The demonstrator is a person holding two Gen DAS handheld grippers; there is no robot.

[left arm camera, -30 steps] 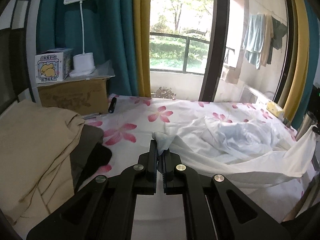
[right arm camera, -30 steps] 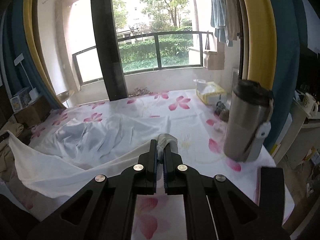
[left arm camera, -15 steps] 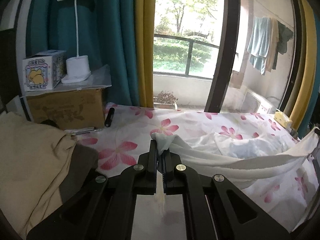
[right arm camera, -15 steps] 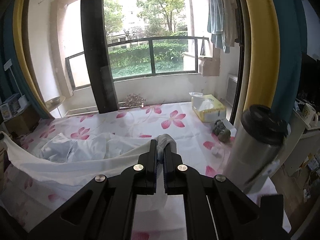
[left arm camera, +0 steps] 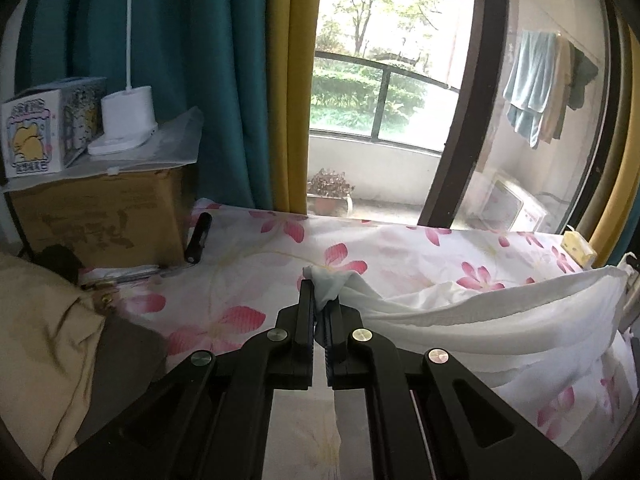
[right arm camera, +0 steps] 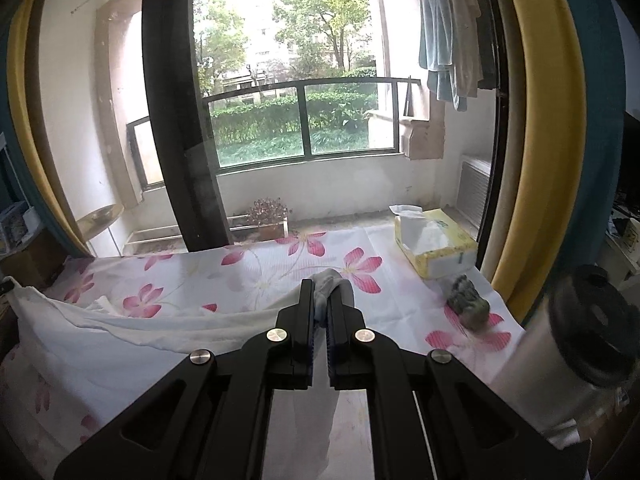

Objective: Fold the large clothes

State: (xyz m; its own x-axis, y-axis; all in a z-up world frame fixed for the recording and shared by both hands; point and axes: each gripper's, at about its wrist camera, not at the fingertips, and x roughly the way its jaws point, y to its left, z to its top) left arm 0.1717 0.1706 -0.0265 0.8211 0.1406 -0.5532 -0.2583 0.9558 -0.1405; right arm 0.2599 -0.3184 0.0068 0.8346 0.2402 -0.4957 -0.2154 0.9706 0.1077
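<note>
A large white garment (left arm camera: 460, 312) hangs stretched in the air above the floral table (left arm camera: 400, 248). My left gripper (left arm camera: 319, 292) is shut on one bunched corner of it. My right gripper (right arm camera: 320, 292) is shut on the other corner. In the right wrist view the white garment (right arm camera: 120, 332) sags in a band to the left and drapes down over the table's near side. Its lower part is hidden behind the grippers.
On the left stand a cardboard box (left arm camera: 104, 216) with a lamp base (left arm camera: 126, 116) and a small carton (left arm camera: 40, 132), a black pen (left arm camera: 198, 236), and a tan cloth pile (left arm camera: 40, 344). On the right are a tissue box (right arm camera: 434, 244), a steel flask (right arm camera: 568, 348) and a grey lump (right arm camera: 468, 306).
Both grippers have risen and lifted the white garment off the table, pulling it into a taut hanging band. Both stay shut on their corners.
</note>
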